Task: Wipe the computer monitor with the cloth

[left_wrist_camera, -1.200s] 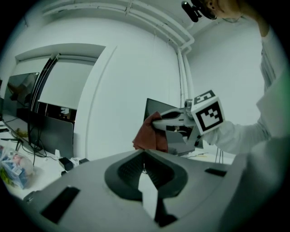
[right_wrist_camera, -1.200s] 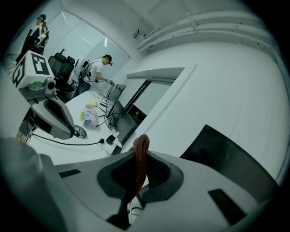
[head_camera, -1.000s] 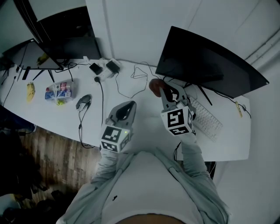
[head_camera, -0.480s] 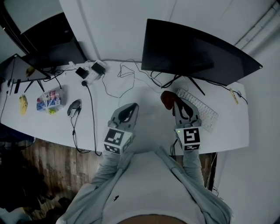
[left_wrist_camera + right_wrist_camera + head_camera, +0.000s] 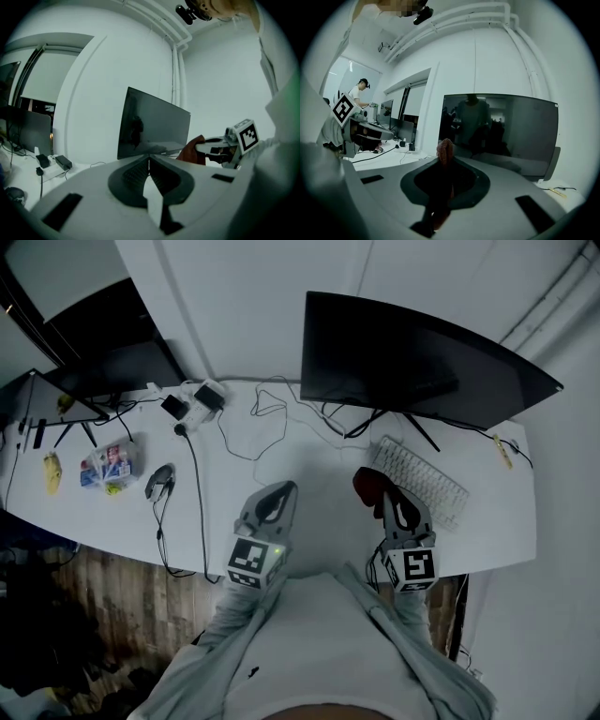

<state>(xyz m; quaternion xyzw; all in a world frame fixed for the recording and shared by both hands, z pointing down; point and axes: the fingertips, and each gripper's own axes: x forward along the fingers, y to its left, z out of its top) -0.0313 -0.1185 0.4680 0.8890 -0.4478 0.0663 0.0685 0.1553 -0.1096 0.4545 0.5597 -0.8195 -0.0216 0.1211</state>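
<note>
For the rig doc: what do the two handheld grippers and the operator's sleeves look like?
The left gripper and right gripper are light grey moulded shells, dark jaw linings. Each carries a white cube with black square markers; a small green light shows on the left one. Long pale grey sleeves.

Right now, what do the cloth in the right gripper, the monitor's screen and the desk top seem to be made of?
The cloth looks like reddish-brown fabric, matte, with a nubby, terry-like weave and limp folds. The monitor has a dark, smooth panel, glass or plastic; it is fairly glossy, since it mirrors the room. The desk seems to be white laminate or painted board, with an even surface and no grain.
</note>
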